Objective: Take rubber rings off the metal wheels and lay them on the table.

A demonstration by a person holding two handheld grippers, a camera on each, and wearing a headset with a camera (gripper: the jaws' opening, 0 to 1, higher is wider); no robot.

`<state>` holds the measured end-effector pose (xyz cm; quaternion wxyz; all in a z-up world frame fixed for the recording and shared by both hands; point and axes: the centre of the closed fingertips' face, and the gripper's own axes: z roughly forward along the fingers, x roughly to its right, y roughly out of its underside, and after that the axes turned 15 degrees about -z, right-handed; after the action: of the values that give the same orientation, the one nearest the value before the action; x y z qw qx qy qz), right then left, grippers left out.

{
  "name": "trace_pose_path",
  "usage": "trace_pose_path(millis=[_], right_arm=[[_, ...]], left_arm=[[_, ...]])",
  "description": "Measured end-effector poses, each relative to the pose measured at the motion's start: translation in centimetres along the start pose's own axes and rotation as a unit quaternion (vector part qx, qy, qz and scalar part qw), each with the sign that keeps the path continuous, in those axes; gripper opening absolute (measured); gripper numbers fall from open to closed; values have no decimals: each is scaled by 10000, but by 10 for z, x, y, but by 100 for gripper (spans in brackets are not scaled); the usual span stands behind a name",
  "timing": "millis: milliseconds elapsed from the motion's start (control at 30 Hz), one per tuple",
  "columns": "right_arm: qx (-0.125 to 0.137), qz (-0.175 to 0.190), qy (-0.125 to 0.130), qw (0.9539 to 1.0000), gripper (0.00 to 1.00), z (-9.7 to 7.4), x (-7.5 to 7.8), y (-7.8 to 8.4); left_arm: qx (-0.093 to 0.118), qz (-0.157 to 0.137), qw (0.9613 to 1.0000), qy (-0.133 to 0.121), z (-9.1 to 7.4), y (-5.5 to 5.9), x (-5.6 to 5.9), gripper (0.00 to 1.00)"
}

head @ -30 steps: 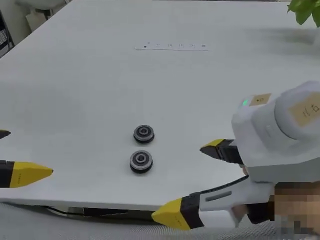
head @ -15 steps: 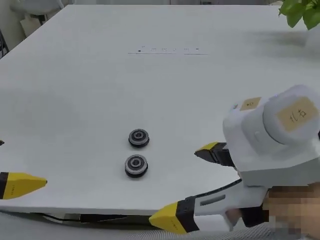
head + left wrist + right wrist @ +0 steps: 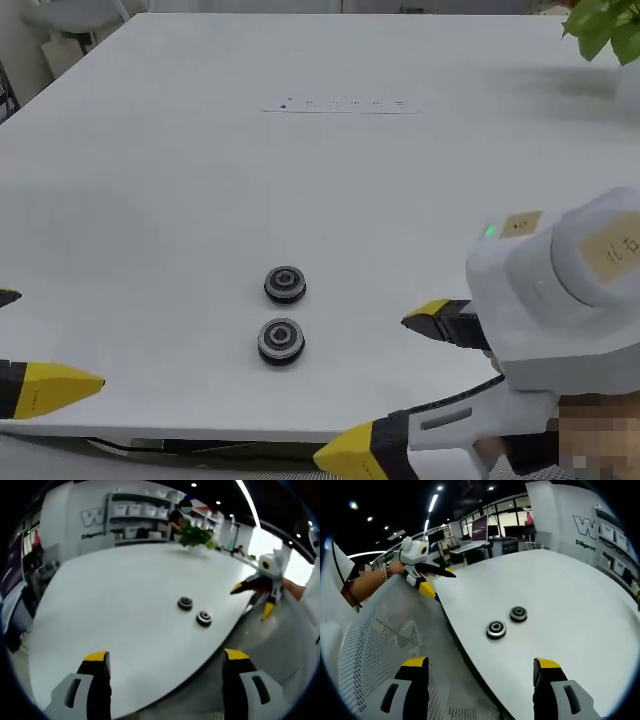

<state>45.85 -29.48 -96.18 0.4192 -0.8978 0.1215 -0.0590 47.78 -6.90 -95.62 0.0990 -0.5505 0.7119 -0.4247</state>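
Two small metal wheels lie flat near the table's front edge, each with a black rubber ring around it: the far wheel (image 3: 285,284) (image 3: 185,603) (image 3: 518,613) and the near wheel (image 3: 281,340) (image 3: 203,618) (image 3: 496,629). My left gripper (image 3: 30,340) (image 3: 165,667) is open at the left, well apart from them, with nothing between its yellow-tipped jaws. On the other side, my right gripper (image 3: 385,385) (image 3: 482,670) is open too and holds nothing. Each gripper faces the wheels from its own side.
The white table (image 3: 330,180) stretches far back, with a printed strip (image 3: 340,104) lying on it. A green plant (image 3: 605,25) stands at the back right corner. Grey mesh (image 3: 395,645) lies below the table's front edge.
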Motion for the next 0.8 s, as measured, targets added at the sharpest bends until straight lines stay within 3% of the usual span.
trace_pose_path(millis=[167, 333, 433, 533, 633, 733, 800], right_arm=[[-30, 161, 180, 9997, 86, -2, 7, 2], [-145, 358, 457, 9982, 87, -4, 17, 9], [-61, 591, 508, 9969, 86, -6, 20, 9], [171, 1081, 555, 9924, 86, -9, 25, 7], [377, 1387, 692, 9872, 86, -14, 31, 7], [360, 1448, 769, 9858, 86, -16, 34, 10], [379, 1517, 847, 9841, 86, -18, 37, 10]], left_arm=[[80, 48, 9998, 185, 0, -3, 6, 94], [-64, 177, 9986, 497, 2, 1, 18, 96], [-44, 162, 9977, 652, 2, 1, 23, 97], [-110, 132, 9972, 722, 1, 2, 25, 99], [-148, 581, 9930, 1018, 0, 1, 37, 100], [-282, 884, 9893, 1128, -2, 3, 42, 100], [-210, 999, 9881, 1149, -4, -2, 44, 100]])
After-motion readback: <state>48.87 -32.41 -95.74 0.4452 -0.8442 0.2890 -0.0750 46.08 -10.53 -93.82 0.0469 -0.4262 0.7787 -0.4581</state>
